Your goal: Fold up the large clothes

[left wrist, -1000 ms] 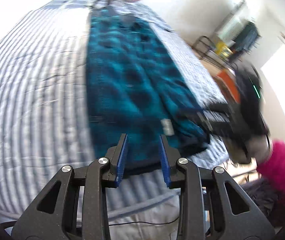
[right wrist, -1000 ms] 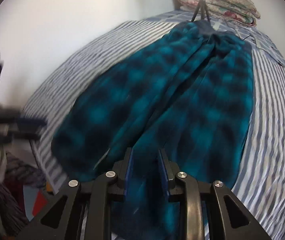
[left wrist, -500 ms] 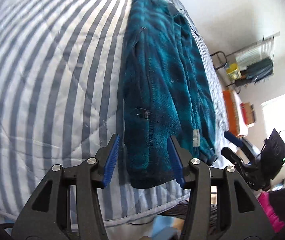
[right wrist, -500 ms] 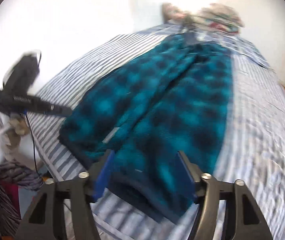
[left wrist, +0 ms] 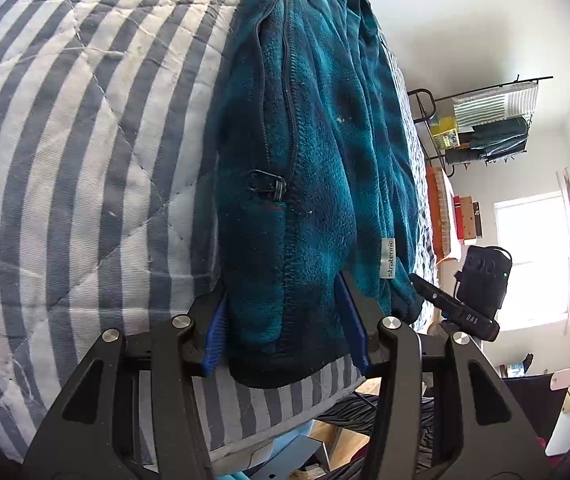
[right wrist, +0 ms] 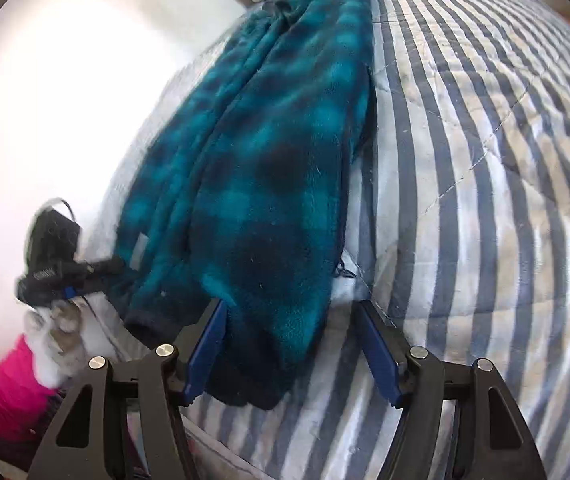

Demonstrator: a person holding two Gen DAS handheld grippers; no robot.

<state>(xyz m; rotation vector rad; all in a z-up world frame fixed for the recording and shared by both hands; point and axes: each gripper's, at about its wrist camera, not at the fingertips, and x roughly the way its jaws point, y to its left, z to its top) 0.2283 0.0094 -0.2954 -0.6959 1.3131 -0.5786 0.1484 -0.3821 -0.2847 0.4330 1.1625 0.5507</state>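
Left wrist view: teal plaid fleece jacket (left wrist: 317, 168) lies lengthwise on a striped quilt (left wrist: 85, 160), folded narrow, hem at the near bed edge. Far end, toward the collar, runs out of frame at the top. Left gripper (left wrist: 285, 328) straddles the hem corner, jaws apart, having just been opening; fleece sits between the blue pads (left wrist: 215, 328), but whether they press on it is hard to tell, as the cloth covers their tips. Zip pull (left wrist: 267, 186) and a white side label (left wrist: 387, 258) show here only. Beyond the bed: a rack (left wrist: 485, 120) and a bright window (left wrist: 533, 260). Right gripper (left wrist: 451, 306) seen side-on past the hem, half hidden.

Right wrist view: right gripper (right wrist: 291, 350) with jaws wide, just been opening; the other hem corner lies between them, clear of the right pad. Motion blur softens everything. Left gripper (right wrist: 69, 272) smeared at the left edge, above a pale glove (right wrist: 57, 340) and a pink sleeve (right wrist: 1, 392). Wall beside the bed blown out white.
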